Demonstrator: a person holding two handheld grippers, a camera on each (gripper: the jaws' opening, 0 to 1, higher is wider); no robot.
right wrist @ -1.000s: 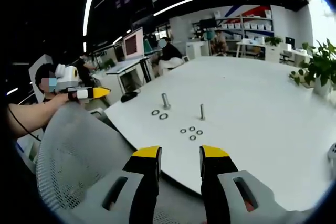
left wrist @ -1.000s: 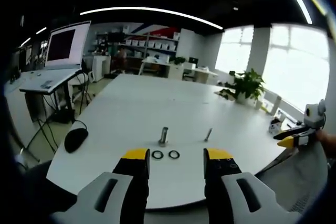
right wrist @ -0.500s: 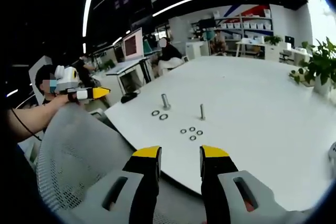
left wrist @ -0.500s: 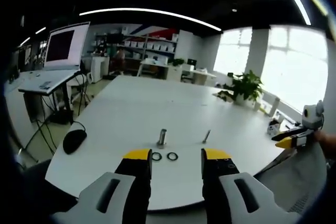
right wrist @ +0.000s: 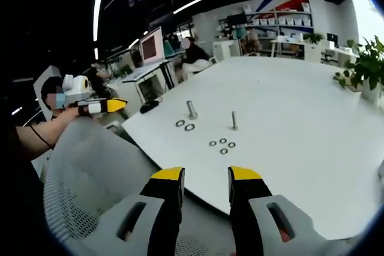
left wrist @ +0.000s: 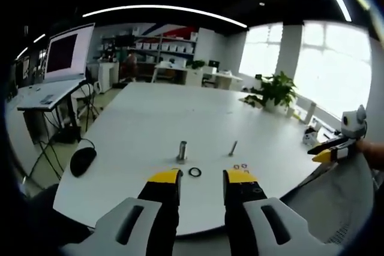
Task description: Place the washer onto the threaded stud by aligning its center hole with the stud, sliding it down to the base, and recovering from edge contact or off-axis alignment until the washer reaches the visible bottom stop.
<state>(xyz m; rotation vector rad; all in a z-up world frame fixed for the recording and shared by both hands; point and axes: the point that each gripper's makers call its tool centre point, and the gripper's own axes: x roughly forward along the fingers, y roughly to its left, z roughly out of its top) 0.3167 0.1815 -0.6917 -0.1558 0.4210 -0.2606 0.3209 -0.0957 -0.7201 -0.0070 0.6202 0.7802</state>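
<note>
A thick threaded stud (left wrist: 182,151) and a thin stud (left wrist: 233,148) stand upright on the white table (left wrist: 150,124). A black washer (left wrist: 194,172) lies in front of the thick stud, and small washers (left wrist: 240,166) lie by my left gripper's right jaw tip. My left gripper (left wrist: 202,178) hangs open and empty above the table's near edge. In the right gripper view the thick stud (right wrist: 191,110), thin stud (right wrist: 234,120), two large washers (right wrist: 185,125) and several small washers (right wrist: 222,145) lie well ahead of my right gripper (right wrist: 206,178), which is open and empty.
A mesh chair back (right wrist: 90,178) rises between my right gripper and the table edge. The left gripper (right wrist: 99,106) shows at the left, held in a hand. A black mouse (left wrist: 83,161), a monitor on a stand (left wrist: 63,52) and a potted plant (left wrist: 276,94) are around the table.
My left gripper's jaws have drawn closer together, and one of the two large washers is now hidden behind its left jaw. The right gripper view has shifted only slightly.
</note>
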